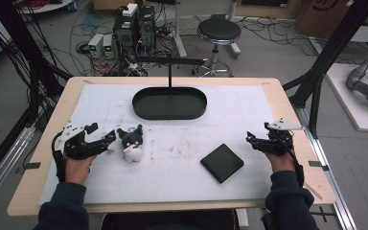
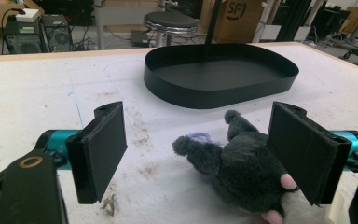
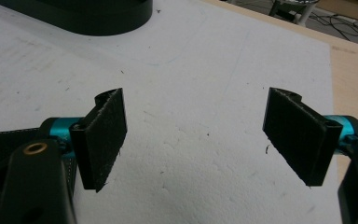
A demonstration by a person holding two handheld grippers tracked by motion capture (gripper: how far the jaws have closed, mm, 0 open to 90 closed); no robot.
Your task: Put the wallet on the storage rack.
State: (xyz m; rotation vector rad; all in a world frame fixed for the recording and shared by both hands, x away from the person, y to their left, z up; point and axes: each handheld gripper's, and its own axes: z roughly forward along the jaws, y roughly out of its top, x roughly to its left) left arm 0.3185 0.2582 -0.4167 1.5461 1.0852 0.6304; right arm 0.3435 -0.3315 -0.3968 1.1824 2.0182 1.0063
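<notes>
Left gripper [image 1: 106,139] low beside small dark grey plush toy [image 1: 131,143], jaws spread, toy partly between them: likely lining up grasp. Right gripper [image 1: 255,140] parked over white mat [image 1: 182,182], jaws spread, empty. Black oval tray [image 1: 169,102] beyond, probable destination.

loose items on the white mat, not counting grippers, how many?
3: plush toy by the left gripper, black oval tray at the far middle, flat black square near right.
</notes>
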